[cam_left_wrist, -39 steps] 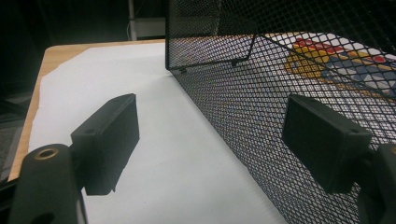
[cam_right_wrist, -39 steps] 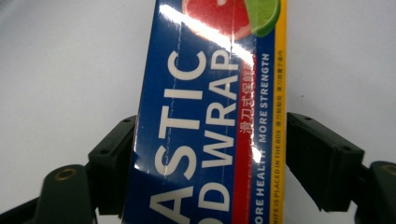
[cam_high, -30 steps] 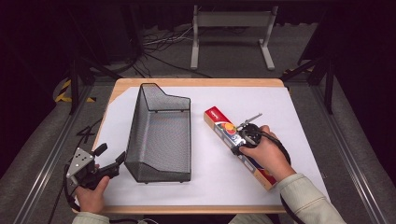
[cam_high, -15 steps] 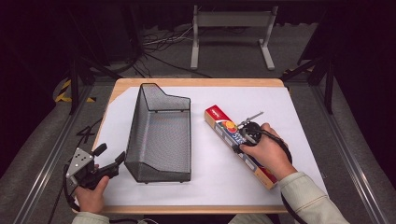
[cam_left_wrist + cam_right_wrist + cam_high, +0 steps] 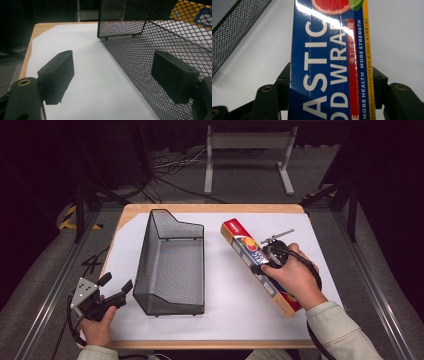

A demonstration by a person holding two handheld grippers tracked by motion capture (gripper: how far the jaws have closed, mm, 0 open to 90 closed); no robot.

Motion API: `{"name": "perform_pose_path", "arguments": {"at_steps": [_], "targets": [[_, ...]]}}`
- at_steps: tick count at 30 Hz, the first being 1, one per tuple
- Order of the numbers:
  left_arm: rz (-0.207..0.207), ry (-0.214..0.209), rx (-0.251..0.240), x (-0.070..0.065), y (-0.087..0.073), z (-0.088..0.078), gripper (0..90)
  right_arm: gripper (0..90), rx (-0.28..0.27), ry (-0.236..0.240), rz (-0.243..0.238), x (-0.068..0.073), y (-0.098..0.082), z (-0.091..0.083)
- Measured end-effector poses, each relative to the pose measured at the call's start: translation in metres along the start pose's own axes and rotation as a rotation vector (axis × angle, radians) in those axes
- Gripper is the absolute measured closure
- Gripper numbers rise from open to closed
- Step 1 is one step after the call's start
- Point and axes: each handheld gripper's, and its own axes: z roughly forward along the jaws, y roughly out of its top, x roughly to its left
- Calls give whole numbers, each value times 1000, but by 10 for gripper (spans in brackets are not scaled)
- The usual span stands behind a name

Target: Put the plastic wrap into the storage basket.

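I have the long plastic wrap box (image 5: 260, 267), blue with white lettering, a red stripe, a yellow edge and a grapefruit picture, clamped across its width between my right claw's (image 5: 329, 85) jaws, slanting over the white sheet, its red end pointing away from me.

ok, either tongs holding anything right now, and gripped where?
The right tongs clamp the plastic wrap box across its two long sides, about mid-length. The left tongs stand open beside the mesh basket, holding nothing.

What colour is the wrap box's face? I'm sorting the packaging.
Mainly blue with white lettering on the wrap box, clearest in the right gripper view.
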Motion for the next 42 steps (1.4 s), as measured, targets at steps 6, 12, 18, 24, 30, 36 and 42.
{"name": "perform_pose_path", "arguments": {"at_steps": [6,12,18,24,30,36,42], "targets": [[12,5,3,-2,0,2,195,398,-8,1,-3,2,7,-14],[24,8,10,-3,0,3,194,398,-7,4,3,7,15,-22],[30,17,16,-4,-1,-1,195,398,-16,28,-9,22,28,-25],[39,23,20,-3,-3,-4,195,397,-4,59,-25,44,46,-24],[33,28,21,-2,-4,-7,195,396,9,69,-38,65,62,-19],[32,33,13,-2,-4,-8,195,396,22,85,-70,85,71,-15],[39,27,13,-3,-4,-7,195,395,29,94,-95,105,79,-11]]}}
